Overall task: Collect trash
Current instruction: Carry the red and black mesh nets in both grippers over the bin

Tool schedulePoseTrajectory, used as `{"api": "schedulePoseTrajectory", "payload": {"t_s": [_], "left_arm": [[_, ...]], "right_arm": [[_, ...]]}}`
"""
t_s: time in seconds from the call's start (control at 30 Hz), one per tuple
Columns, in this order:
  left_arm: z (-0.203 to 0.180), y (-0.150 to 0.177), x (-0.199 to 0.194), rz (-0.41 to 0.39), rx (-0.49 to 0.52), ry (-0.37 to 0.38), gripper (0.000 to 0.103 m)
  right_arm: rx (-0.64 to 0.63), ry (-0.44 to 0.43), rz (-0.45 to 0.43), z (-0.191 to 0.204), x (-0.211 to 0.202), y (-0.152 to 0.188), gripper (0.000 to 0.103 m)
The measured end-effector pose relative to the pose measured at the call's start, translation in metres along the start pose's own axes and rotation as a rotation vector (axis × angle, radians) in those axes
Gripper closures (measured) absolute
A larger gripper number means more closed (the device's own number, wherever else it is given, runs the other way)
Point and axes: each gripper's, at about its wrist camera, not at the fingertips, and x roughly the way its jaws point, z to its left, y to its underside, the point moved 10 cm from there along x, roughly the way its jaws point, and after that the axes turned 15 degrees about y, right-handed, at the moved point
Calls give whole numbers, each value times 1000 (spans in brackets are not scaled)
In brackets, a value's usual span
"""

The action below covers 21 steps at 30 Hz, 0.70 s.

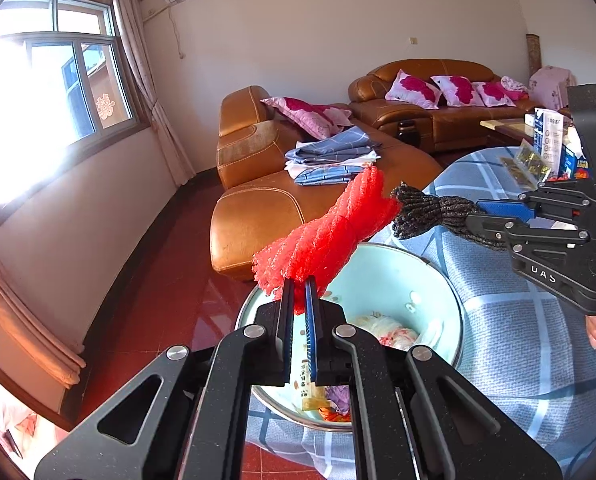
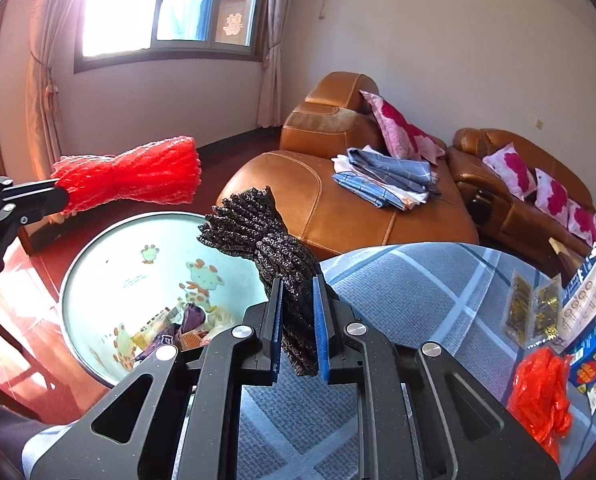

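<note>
Two foam nets held | left wrist view: left gripper (image 1: 299,286) clamps red foam net (image 1: 326,236) above pale bin (image 1: 410,276) | right wrist view: right gripper (image 2: 299,286) grips black foam net (image 2: 273,252) beside bin rim, over checked cloth (image 2: 418,288)

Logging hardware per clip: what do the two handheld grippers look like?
Both the left gripper and right gripper are speckled matte black linkages with silver pivot pins and blue ribbed pads. The right one's body carries white lettering and a small green light.
</note>
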Motion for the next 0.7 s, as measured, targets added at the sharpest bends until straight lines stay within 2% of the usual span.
{"api": "schedulePoseTrajectory", "payload": {"t_s": [0.7], "left_arm": [[9,3,3,12,-4,-33,98]], "right_arm": [[-55,-34,10,15,2,4,88]]}}
